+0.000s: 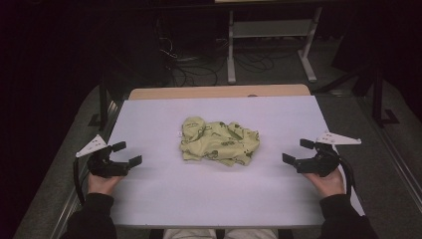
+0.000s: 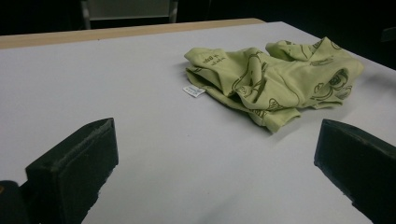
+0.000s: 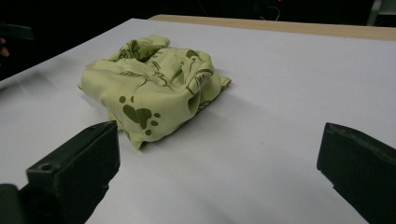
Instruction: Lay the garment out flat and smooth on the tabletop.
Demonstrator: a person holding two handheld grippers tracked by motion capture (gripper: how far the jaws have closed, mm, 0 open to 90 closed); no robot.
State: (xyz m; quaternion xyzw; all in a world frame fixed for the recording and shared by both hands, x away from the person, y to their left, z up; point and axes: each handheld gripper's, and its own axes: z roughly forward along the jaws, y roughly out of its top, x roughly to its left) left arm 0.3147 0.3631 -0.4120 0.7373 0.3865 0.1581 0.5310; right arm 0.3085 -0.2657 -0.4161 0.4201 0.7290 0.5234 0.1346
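Garment [image 1: 219, 142], crumpled green printed cloth, lies mid-table [image 1: 149, 199], untouched. Left gripper [image 1: 127, 154] & right gripper [image 1: 295, 151] both gaping, empty, well apart from it. Prob. start step; next: reach in, pinch an edge.

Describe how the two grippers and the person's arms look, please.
Both the left gripper and the right gripper are black, with two blocky jaws, a grey three-cornered plate on top and a dark trailing cable. The person wears dark long sleeves.
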